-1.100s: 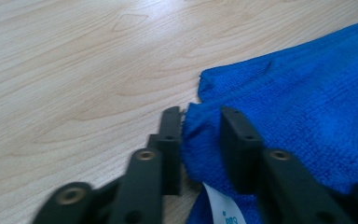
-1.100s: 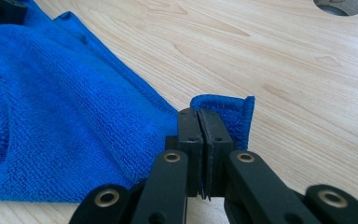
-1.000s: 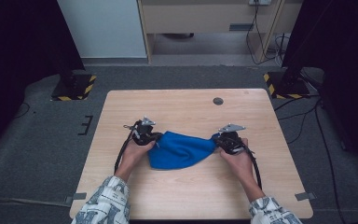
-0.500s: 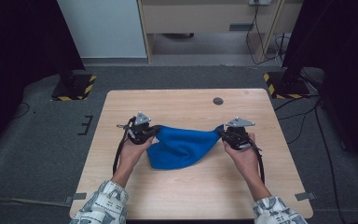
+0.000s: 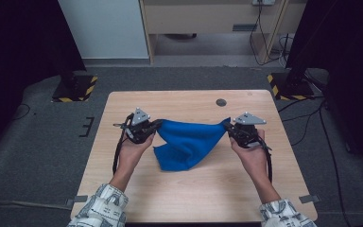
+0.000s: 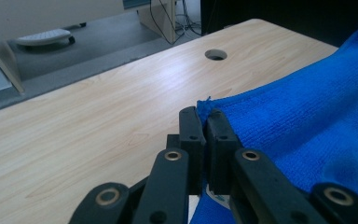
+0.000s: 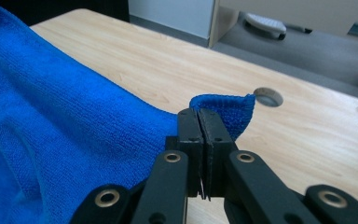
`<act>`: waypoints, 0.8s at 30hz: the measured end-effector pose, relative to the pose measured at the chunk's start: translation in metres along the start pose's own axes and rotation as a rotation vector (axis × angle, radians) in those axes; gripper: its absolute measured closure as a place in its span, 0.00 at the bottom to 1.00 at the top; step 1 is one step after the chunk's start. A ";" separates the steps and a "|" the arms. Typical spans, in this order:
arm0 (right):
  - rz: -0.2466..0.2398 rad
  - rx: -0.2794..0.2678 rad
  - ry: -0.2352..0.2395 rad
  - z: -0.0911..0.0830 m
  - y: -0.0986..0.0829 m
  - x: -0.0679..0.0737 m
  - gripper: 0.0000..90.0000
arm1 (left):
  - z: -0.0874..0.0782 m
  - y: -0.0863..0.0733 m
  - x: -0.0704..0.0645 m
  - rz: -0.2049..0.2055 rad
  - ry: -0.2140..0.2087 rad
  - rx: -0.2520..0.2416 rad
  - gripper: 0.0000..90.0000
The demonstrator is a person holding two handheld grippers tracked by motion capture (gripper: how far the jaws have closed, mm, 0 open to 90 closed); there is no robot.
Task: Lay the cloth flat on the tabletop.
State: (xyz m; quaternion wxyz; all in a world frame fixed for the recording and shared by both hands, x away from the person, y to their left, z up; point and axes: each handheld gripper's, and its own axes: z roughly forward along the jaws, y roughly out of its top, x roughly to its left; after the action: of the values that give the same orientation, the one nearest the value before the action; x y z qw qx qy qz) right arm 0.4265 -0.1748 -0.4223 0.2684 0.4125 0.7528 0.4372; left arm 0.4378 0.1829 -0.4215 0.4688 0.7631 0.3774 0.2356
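Observation:
A blue cloth hangs stretched between both grippers above the middle of the wooden table, its lower part sagging onto the tabletop. My left gripper is shut on the cloth's left corner. My right gripper is shut on the cloth's right corner, which curls over the jaw tips. In the left gripper view the cloth spreads to the right of the left gripper. In the right gripper view the cloth spreads to the left of the right gripper.
A round cable hole lies in the tabletop at the back right. Black stands with yellow-striped bases sit on the grey floor on both sides behind the table. A cabinet stands farther back.
Both grippers have moved apart, the left one leftward and the right one rightward, and the cloth's upper edge is pulled wider and tauter between them.

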 end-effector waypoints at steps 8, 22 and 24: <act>-0.017 -0.031 -0.006 -0.012 0.011 0.002 0.98 | -0.008 0.012 -0.003 0.004 0.006 -0.040 0.96; -0.011 -0.065 -0.018 -0.023 0.022 -0.002 0.98 | -0.017 0.024 -0.008 0.014 0.003 -0.078 0.96; -0.013 -0.069 -0.019 -0.025 0.024 -0.003 0.98 | -0.018 0.025 -0.009 0.017 0.005 -0.079 0.97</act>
State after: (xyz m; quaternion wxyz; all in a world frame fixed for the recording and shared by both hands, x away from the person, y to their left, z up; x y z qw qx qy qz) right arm 0.4180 -0.1812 -0.3896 0.2925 0.4024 0.7373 0.4570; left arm 0.4287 0.1785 -0.3907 0.4958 0.7465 0.3624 0.2561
